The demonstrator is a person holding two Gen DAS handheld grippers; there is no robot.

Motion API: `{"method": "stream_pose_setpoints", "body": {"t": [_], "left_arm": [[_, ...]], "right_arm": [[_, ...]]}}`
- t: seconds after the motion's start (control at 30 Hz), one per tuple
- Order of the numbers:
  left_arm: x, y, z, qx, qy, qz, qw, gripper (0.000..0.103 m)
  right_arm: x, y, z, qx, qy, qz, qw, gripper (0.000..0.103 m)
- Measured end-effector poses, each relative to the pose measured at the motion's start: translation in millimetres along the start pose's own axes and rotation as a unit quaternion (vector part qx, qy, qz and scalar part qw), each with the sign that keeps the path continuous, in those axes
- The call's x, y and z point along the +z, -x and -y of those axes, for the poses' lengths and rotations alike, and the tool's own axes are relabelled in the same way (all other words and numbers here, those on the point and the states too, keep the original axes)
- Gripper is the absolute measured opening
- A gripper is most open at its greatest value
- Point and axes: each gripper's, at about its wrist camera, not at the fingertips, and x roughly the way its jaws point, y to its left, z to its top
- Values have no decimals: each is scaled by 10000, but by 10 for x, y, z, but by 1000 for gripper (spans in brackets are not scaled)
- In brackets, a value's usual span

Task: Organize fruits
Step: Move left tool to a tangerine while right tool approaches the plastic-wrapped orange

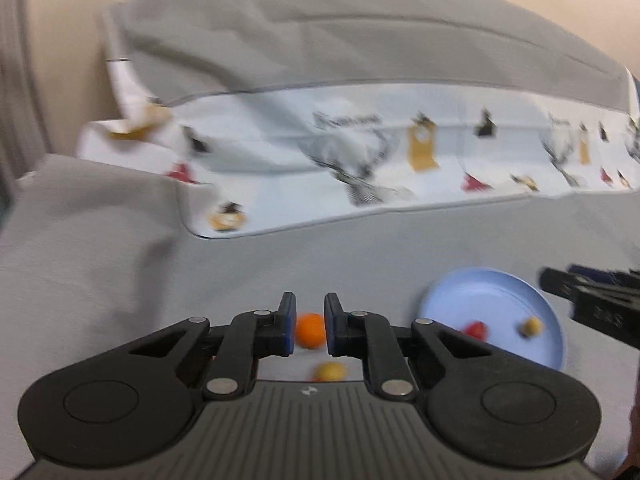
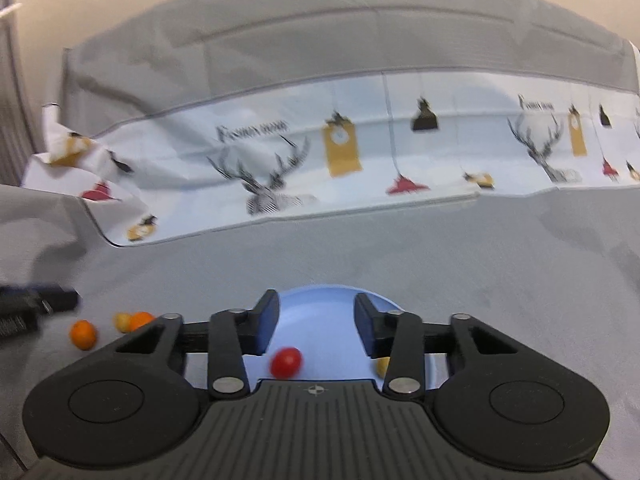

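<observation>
Fruits: we see a blue plate (image 2: 320, 300) on the grey cloth (image 2: 440, 260), holding a red fruit (image 2: 285, 362) and a yellow one (image 1: 532, 326). Three more lie on the cloth off the plate's left rim, an orange one (image 1: 310, 330) among them. Our left gripper (image 1: 310, 322) is narrowly parted, the orange fruit seen in the gap, grip unclear. Right gripper (image 2: 316, 326) is partly open, empty, above the plate.

yellow fruit (image 2: 383, 365) half hidden behind right tongs (image 2: 316, 326); cloth print (image 1: 344, 152) motion-blurred.
</observation>
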Motion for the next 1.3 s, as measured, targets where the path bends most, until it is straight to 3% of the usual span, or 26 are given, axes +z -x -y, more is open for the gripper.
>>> {"method": "stream_pose_setpoints", "body": {"t": [0.1, 0.2, 0.4, 0.57, 0.77, 0.93, 1.3], "left_arm": [[-107, -16, -349, 56, 482, -210, 9986, 16], [-196, -176, -521, 101, 685, -741, 9948, 16], [-296, -400, -693, -232, 966, -1109, 9889, 16], [-487, -576, -893, -111, 1346, -1162, 9840, 17], [-536, -743, -912, 9, 1438, -1078, 9837, 20], [-502, -882, -775, 143, 1145, -1018, 9881, 41], [-463, -1192, -779, 478, 1146, -1112, 9860, 47]], "right_arm": [[-4, 42, -117, 212, 131, 59, 9997, 41], [-52, 66, -251, 425, 190, -60, 9989, 41], [-221, 53, -615, 1088, 487, -353, 9922, 41], [-426, -91, -830, 1358, 629, -791, 9856, 43], [-661, -321, -996, 1480, 746, -1286, 9777, 48], [-757, -421, -1105, 1652, 879, -1356, 9729, 59], [-824, -594, -1226, 1813, 1130, -1484, 9656, 61]]}}
